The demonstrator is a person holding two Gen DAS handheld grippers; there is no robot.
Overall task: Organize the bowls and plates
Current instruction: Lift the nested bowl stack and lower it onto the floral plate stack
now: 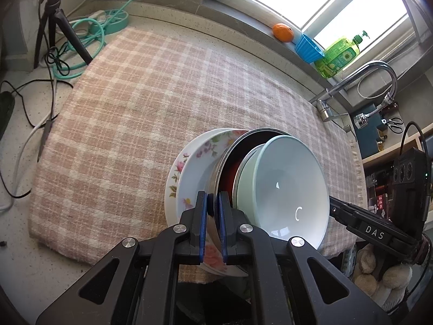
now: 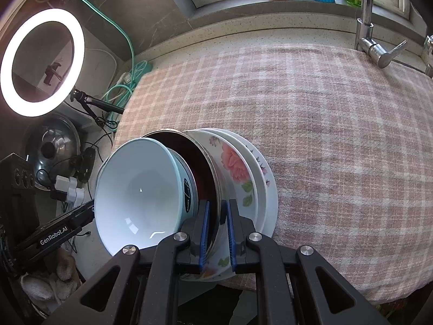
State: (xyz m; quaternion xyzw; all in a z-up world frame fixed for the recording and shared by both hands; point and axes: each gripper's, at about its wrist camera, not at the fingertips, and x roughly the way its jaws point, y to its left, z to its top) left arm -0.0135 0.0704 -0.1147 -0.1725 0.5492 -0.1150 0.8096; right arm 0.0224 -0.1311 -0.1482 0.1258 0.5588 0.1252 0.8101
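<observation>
Right, both grippers are on one nested stack, held off the checked cloth (image 1: 130, 113) over the worktop's near edge. In the left wrist view the left gripper (image 1: 213, 203) sits low centre, its jaws pressed together on the rim of the steel bowl (image 1: 216, 173). In the right wrist view the right gripper (image 2: 217, 214) pinches that same rim from the opposite side. Two opposing grips on one rim, I'd say, stop the load swinging.

The stack hangs tilted, mouths turned sideways, not flat. The pale green bowl (image 1: 286, 184) nests in the steel one, whose inside looks dark red. Behind them lie the floral plates (image 2: 235, 168), pressed against the steel bowl's back; whether the jaws catch a plate edge too, I cannot tell.

Count: two bowls for certain. Plates: two rims read clearly in the left view, perhaps three in the right, so two or three.

Elsewhere: one orange (image 1: 282, 31) on the sill at upper right, one blue cup (image 1: 308, 48) beside it, one green soap bottle (image 1: 341, 54), one tap (image 1: 360, 81). One ring light (image 2: 40, 62) glows at upper left in the right wrist view.
</observation>
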